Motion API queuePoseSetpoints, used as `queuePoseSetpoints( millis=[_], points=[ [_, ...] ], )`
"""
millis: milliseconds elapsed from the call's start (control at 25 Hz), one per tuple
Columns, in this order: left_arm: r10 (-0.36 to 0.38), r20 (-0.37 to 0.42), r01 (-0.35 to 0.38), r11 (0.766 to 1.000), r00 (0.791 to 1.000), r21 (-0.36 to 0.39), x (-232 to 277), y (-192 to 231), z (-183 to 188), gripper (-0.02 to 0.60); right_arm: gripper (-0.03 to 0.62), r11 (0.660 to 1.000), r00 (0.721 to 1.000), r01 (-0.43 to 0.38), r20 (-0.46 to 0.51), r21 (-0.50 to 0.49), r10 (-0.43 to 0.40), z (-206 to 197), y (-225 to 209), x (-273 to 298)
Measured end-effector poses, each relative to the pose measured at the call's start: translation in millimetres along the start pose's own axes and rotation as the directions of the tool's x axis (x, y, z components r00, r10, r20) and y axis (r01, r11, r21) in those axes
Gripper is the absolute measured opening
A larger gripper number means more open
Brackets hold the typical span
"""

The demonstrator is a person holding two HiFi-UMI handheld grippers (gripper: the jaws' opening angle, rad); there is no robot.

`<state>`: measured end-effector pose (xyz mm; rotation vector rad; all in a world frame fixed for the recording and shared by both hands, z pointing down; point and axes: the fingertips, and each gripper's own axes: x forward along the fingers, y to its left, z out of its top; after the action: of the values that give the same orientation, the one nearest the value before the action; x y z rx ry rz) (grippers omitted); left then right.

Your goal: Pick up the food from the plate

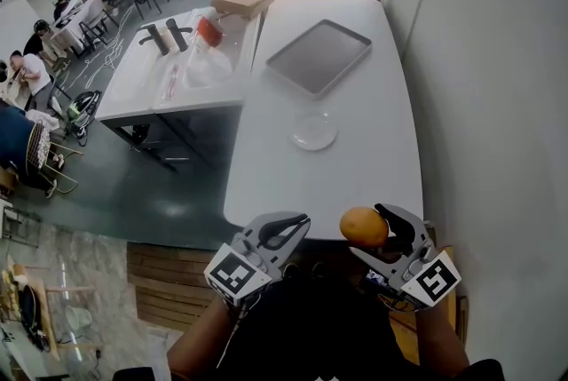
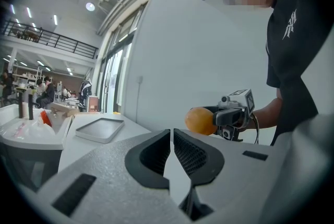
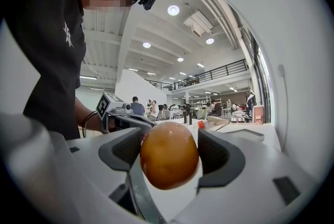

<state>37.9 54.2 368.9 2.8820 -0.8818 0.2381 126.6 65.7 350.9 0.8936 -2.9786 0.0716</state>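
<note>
White worktop [image 1: 355, 159] bearing an empty clear plate [image 1: 314, 132]. The right gripper [image 1: 377, 231] pinches the round orange food [image 1: 362, 227] between its jaws, well off the plate near the person's body; pickup appears accomplished. The left gripper [image 1: 300, 225], jaws pressed together on nothing, is unneeded and hangs alongside.

— What is seen of the room?
— A large hall is shown: a grey floor [image 1: 177, 184], white tables [image 1: 355, 166] set along a white wall [image 1: 479, 59], wooden boards [image 1: 169, 281] laid nearer.
— And overhead?
— Round ceiling lamps [image 3: 173, 10] are lit; a railed gallery [image 3: 209, 74] is seen, and tall windows [image 2: 112, 82] are set beside the wall.
</note>
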Motion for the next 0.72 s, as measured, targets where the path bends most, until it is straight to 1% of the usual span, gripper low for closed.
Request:
queuePoseSetpoints(
  millis=[280,520,720],
  points=[
    [0.012,-0.008,-0.012,1.0,1.0,-0.005,0,1,-3,0.011,0.328,1.0,1.0,-0.005,0.002,-0.001,0.005,-2,-2,0],
    [0.016,-0.004,-0.016,1.0,1.0,0.009,2,3,-8,0.011,0.328,1.0,1.0,0.002,-0.002,0.004,-0.002,-10,-5,-1],
    [0.039,0.005,-0.039,0.999,0.999,-0.03,-1,6,-7,0.011,0.328,1.0,1.0,0.018,0.004,0.005,-0.018,-10,-12,-4]
  ],
)
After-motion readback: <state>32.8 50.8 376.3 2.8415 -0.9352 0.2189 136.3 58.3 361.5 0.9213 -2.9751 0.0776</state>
